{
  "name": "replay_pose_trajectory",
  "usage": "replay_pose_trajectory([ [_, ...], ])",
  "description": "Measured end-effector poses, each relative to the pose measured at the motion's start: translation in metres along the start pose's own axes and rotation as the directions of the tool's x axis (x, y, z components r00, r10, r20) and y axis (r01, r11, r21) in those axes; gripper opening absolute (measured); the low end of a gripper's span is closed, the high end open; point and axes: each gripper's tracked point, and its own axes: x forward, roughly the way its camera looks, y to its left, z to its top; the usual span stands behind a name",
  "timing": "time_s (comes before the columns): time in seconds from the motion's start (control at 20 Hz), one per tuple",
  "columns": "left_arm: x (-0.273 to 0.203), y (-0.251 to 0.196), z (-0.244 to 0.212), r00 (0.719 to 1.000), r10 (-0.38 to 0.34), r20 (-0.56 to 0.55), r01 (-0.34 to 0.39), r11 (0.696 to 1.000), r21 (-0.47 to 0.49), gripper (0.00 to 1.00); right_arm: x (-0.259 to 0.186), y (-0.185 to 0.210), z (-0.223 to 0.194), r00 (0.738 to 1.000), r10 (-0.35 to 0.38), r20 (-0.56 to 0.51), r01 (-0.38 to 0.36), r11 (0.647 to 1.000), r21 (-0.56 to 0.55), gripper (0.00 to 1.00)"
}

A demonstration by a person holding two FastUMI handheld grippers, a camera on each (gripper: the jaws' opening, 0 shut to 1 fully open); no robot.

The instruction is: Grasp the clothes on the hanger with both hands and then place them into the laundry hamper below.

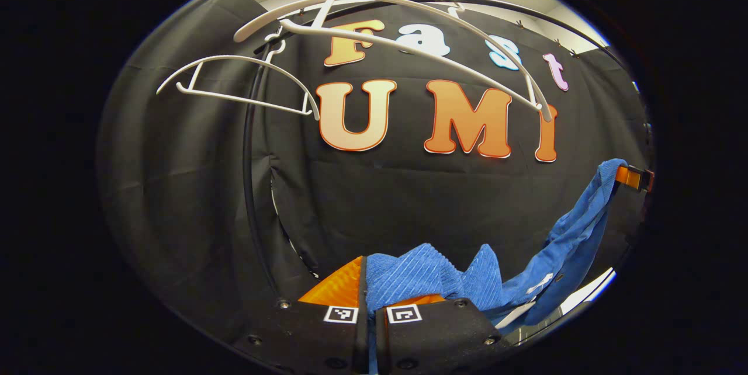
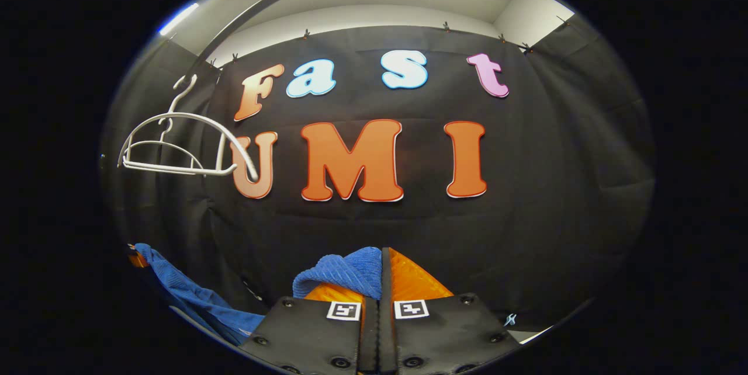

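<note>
Now both the left gripper and right gripper pinch the blue garment between closed jaws.

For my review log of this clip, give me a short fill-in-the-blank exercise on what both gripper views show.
1. The garment pinched by the left gripper is ____ in colour.
2. The white hangers on the rail carry ____ clothing.
3. The right gripper is ____ on the garment.
Missing words: blue; no; shut

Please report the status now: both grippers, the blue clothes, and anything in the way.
Left gripper shut on blue garment. Right gripper shut on it too. Garment off the white hangers. Hamper unseen; no obstruction visible.
</note>
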Motion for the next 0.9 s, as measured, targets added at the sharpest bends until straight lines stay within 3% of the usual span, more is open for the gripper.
replay_pose_trajectory([
  [0.2, 0.000, -0.035, -0.006, 0.999, -0.048, -0.003, 0.048, 0.999, -0.025, 0.05, -0.002, 0.053, -0.019, 0.991, 0.128, -0.037, -0.127, 0.992, 0.025, 0.08],
  [0.4, 0.009, -0.078, -0.035, 0.989, -0.128, -0.068, 0.123, 0.990, -0.073, 0.07, -0.003, 0.107, -0.073, 0.957, 0.250, -0.149, -0.240, 0.967, 0.085, 0.08],
  [0.65, 0.011, -0.118, -0.112, 0.942, -0.209, -0.263, 0.182, 0.976, -0.123, 0.05, -0.028, 0.161, -0.183, 0.852, 0.373, -0.367, -0.333, 0.927, 0.171, 0.08],
  [0.9, -0.010, -0.129, -0.198, 0.850, -0.216, -0.481, 0.157, 0.974, -0.162, 0.06, -0.060, 0.171, -0.274, 0.730, 0.384, -0.565, -0.305, 0.924, 0.232, 0.08],
])
